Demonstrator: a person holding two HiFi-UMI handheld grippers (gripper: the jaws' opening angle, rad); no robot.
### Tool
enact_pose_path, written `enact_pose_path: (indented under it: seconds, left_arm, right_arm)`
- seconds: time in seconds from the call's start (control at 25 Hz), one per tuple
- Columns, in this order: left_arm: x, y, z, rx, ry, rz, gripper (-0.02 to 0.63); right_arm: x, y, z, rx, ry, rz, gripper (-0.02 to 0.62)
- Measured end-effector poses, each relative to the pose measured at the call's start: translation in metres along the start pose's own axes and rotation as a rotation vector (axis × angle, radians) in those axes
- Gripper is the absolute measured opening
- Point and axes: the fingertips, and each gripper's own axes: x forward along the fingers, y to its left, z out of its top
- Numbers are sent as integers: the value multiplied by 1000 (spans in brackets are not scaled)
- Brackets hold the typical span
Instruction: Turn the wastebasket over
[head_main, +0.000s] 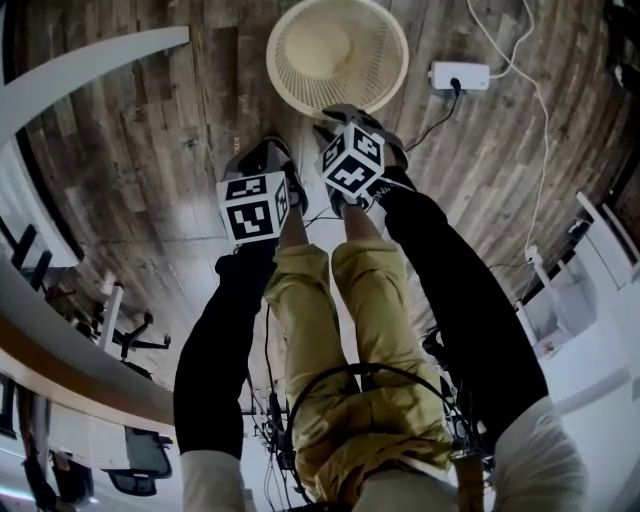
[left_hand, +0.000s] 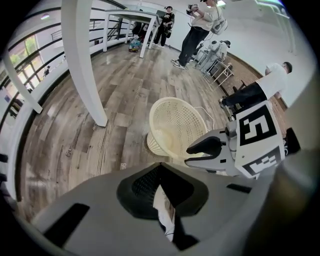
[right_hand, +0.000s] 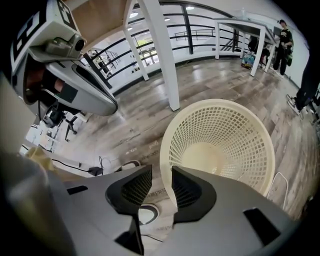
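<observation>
Currently wastebasket (right_hand: 220, 145) rim lies between right gripper's (right_hand: 161, 172) parted jaws.

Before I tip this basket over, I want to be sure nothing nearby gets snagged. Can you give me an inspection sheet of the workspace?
Surface: wood plank floor.
Job's things: cream mesh wastebasket, upright, mouth up, empty.
Clutter: nothing seen.
Grippers: left gripper, jaws together, nothing held; right gripper, jaws apart at the basket's near rim, pads not pressing on it.
Cables: white power strip beside the basket, with a black lead and a white cable running over the floor to its right.
Surroundings: white posts; people standing far off.
</observation>
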Motion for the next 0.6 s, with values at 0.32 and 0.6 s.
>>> enact_pose_path:
  seconds: [0.32,0.6]
  left_arm:
    - [11,1,-4,-12,16,-16,0]
    - [6,8,-11,-11,21,8,2]
  right_arm:
    - [32,-3,-18,-148,98,9,124]
    - [14,-13,1,-179,26,-26,77]
